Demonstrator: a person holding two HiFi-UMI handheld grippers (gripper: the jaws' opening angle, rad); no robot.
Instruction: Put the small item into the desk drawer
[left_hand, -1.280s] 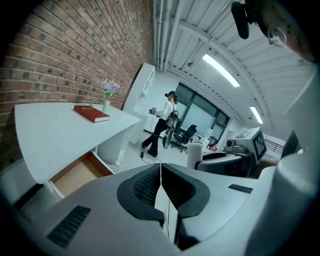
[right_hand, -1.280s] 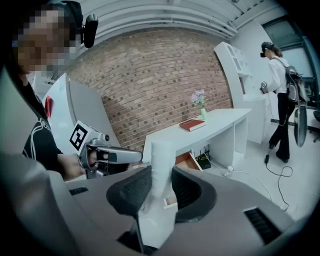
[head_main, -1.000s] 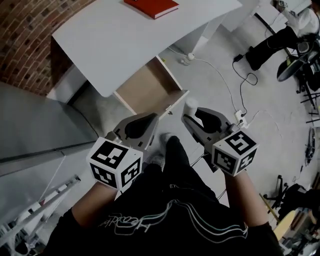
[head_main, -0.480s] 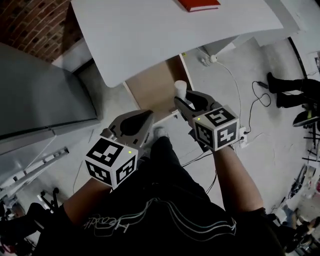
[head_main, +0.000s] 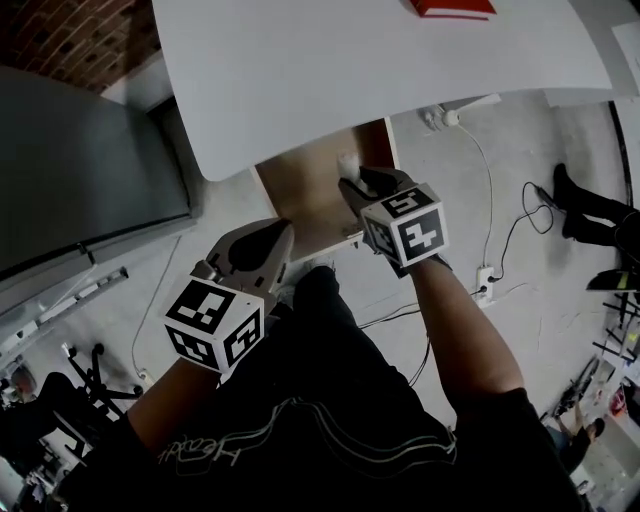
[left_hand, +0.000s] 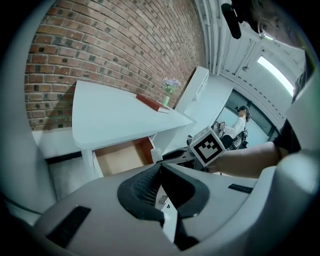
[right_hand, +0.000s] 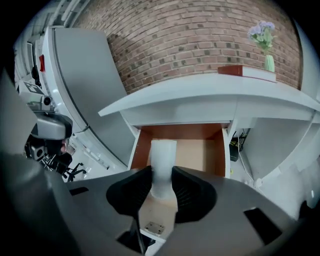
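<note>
A small white cylinder stands upright between the jaws of my right gripper, which is shut on it. In the right gripper view the white cylinder hangs over the wooden floor of the open desk drawer, with my right gripper clamping its lower half. The drawer sticks out from under the white desk. My left gripper stays near the drawer's front corner, shut on nothing. In the left gripper view my left gripper has its pads together.
A red book lies on the desk, and a vase of flowers stands beside it. A grey cabinet sits left of the desk. Cables and a power strip lie on the floor at the right. A person's leg shows far right.
My right gripper has carried the white cylinder forward, from in front of the drawer's front panel to above the drawer's inside. The left gripper has stayed near the body.
</note>
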